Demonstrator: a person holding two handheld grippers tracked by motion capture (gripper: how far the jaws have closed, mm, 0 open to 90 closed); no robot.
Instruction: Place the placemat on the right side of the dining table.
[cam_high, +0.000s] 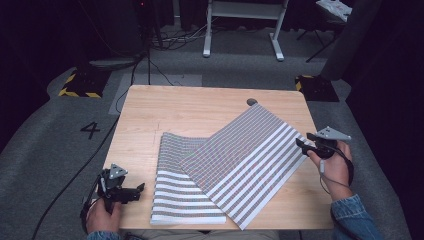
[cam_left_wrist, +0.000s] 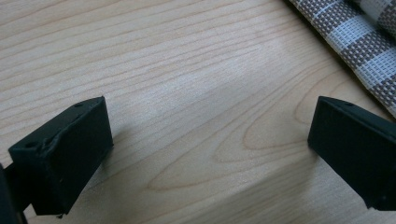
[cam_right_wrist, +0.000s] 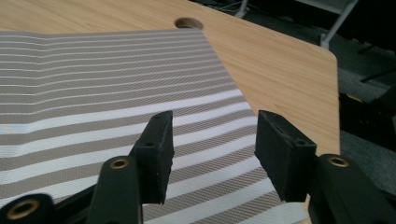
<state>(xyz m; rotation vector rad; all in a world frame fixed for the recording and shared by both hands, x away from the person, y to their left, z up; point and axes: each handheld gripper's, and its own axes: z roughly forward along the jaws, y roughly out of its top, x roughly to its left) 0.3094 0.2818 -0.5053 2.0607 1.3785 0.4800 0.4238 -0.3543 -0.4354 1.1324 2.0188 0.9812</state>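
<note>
Resting low at the near left corner of the wooden table, the left gripper was held just above the bare top with its jaws spread wide and nothing between them. The near edge of the striped mat lay just to its right, apart from it; in the left gripper view only a corner of the weave entered at the upper right, the rest cut off.

The mat lay across the middle of the table, folded over itself: a lower layer ran toward the near edge, and an upper flap crossed it diagonally toward the far right. What lay under the flap was hidden.

At the right edge, the right gripper was held by the person's right hand, its tips at the mat's right corner. Its jaws stood apart with no fabric pinched; in the right gripper view the stripes ran beneath and beyond the pads. Whether the tips touched the cloth could not be judged.

Farther off, a round hole in the table sat just past the flap's far corner.

Only legible writing: a "4" marked on the grey floor left of the table. Dark background beyond was hard to make out.
</note>
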